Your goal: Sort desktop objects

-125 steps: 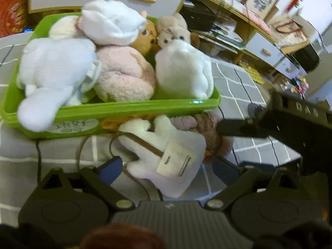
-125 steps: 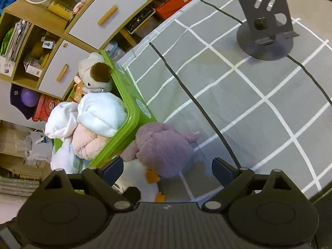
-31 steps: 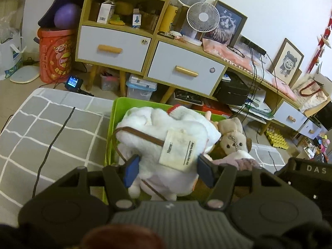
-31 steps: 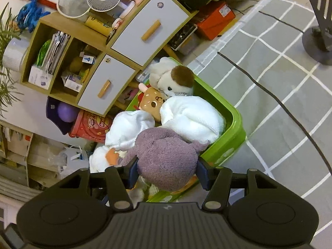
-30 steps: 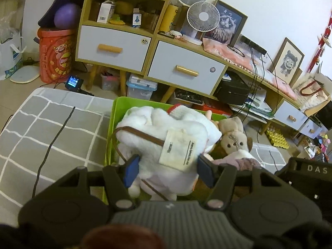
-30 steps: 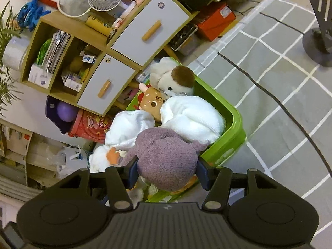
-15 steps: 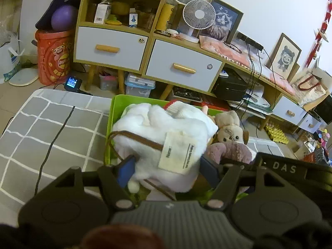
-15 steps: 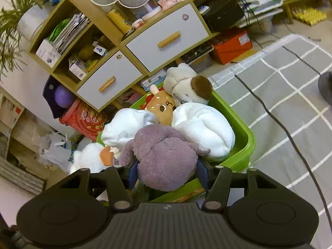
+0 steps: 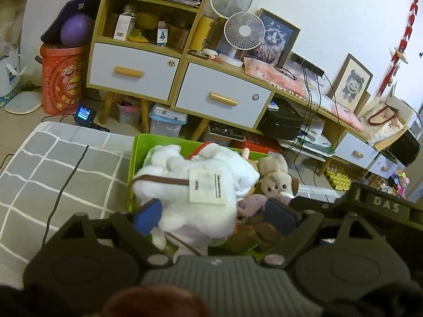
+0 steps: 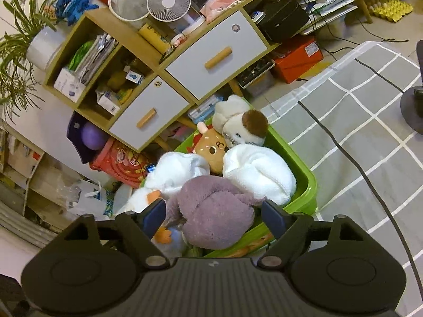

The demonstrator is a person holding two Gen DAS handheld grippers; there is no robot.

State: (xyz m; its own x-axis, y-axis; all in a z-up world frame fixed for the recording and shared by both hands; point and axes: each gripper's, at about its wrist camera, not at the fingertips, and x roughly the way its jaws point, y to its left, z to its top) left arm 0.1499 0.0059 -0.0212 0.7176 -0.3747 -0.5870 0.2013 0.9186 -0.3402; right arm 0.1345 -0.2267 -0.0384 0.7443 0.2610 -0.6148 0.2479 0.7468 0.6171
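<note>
A green bin [image 9: 138, 145] full of plush toys stands on the grey checked cloth. My left gripper [image 9: 214, 215] is open above it; a white plush with a paper tag [image 9: 201, 200] lies between the spread fingers on top of the pile. My right gripper [image 10: 214, 212] is open too, with a purple plush [image 10: 214, 211] between its fingers, resting on the pile in the bin [image 10: 304, 182]. The purple plush also shows in the left wrist view [image 9: 249, 203]. The right gripper's black body shows at the right of the left wrist view.
The bin also holds a beige bear [image 9: 277, 182], a brown deer plush [image 10: 211, 148], a white dog plush [image 10: 243, 129] and white bundles [image 10: 259, 171]. A black cable [image 10: 343, 148] crosses the cloth. A wooden drawer cabinet [image 9: 169, 79] stands behind.
Both grippers have opened over the bin and their jaws now stand wider than the plushes. The white and purple plushes have settled on the pile. The view has tilted slightly.
</note>
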